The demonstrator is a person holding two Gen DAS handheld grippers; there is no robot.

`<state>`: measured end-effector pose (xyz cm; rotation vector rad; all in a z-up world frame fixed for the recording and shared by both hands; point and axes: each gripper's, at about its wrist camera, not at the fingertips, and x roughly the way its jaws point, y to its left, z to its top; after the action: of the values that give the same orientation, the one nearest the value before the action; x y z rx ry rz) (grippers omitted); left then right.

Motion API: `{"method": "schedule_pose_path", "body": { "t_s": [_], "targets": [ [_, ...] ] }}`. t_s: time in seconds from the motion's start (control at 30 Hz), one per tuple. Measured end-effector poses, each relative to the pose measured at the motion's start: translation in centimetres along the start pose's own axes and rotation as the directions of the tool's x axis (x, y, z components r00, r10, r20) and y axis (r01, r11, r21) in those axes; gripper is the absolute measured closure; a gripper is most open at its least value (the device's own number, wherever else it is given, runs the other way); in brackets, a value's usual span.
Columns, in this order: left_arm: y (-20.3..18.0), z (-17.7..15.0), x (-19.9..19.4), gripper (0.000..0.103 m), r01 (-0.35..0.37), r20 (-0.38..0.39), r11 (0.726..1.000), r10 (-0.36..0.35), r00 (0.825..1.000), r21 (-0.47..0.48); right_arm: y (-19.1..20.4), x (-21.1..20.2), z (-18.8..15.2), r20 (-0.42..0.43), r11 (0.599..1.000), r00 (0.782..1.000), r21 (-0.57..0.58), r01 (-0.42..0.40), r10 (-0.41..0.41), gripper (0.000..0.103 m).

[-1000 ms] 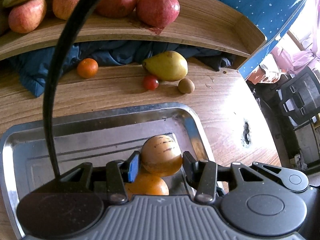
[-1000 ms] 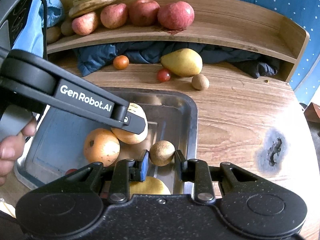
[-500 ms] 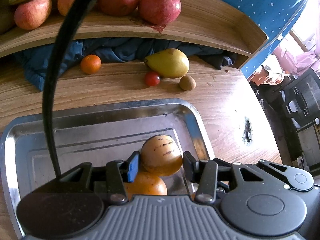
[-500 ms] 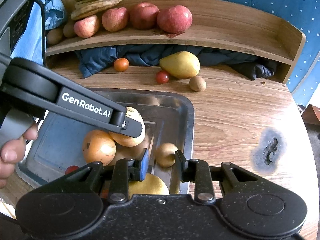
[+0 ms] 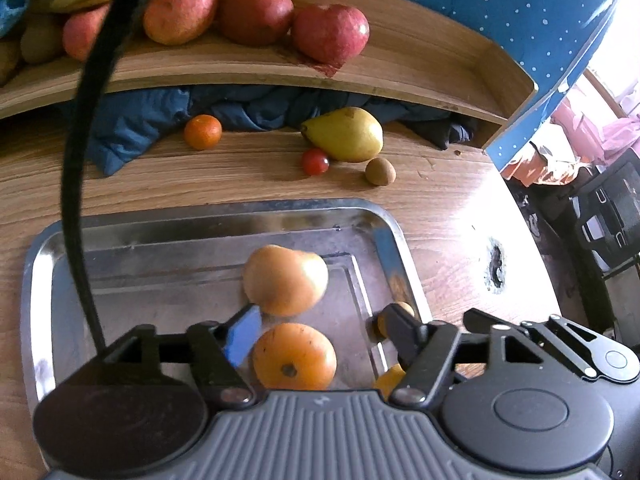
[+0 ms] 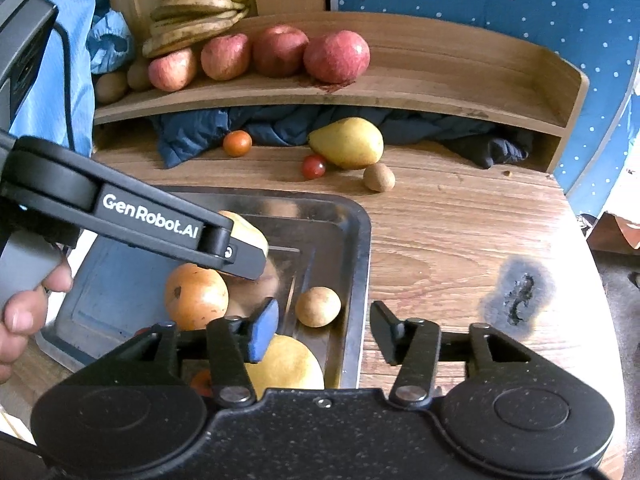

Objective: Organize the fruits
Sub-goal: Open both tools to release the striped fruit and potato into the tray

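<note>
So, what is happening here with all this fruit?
A person holds two handheld grippers over a metal tray on a wooden table and is sorting fruit into it. The left gripper is opening and lets go of a pale yellow-orange fruit. The right gripper is also opening, and a small brown fruit lies free in the tray. A pear and a few small fruits are not yet in the tray.
</note>
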<state>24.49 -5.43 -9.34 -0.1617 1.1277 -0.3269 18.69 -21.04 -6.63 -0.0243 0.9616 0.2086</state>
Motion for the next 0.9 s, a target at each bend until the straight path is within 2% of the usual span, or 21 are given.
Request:
{"method": "schedule_pose_path", "body": {
  "t_s": [0.13, 0.2, 0.3, 0.5, 0.9],
  "targets": [
    [0.1, -0.7, -1.0, 0.02, -0.012, 0.022, 1.0, 0.012, 1.0, -0.016, 0.0, -0.9, -0.4, 0.017, 1.0, 1.0, 0.002, -0.008, 0.008, 0.03],
    [0.2, -1.1, -1.5, 0.018, -0.021, 0.031, 0.999, 0.021, 0.999, -0.024, 0.0, -1.4, -0.7, 0.025, 1.0, 1.0, 0.001, -0.014, 0.014, 0.029],
    [0.5, -1.8, -2.4, 0.015, -0.036, 0.046, 0.999, 0.038, 0.998, -0.041, 0.2, -1.9, -1.0, 0.023, 0.999, 0.999, -0.011, -0.031, 0.032, 0.015],
    [1.5, -3.5, -3.9, 0.009, -0.074, 0.062, 0.994, 0.079, 0.995, -0.075, 1.0, -2.9, -2.3, 0.01, 0.996, 0.997, -0.046, -0.071, 0.071, 0.014],
    [3.9, -6.8, -6.8, 0.001, -0.167, 0.043, 0.977, 0.174, 0.984, -0.131, 2.2, -4.5, -3.5, 0.004, 0.987, 0.992, -0.1, -0.127, 0.128, 0.003]
  ]
}}
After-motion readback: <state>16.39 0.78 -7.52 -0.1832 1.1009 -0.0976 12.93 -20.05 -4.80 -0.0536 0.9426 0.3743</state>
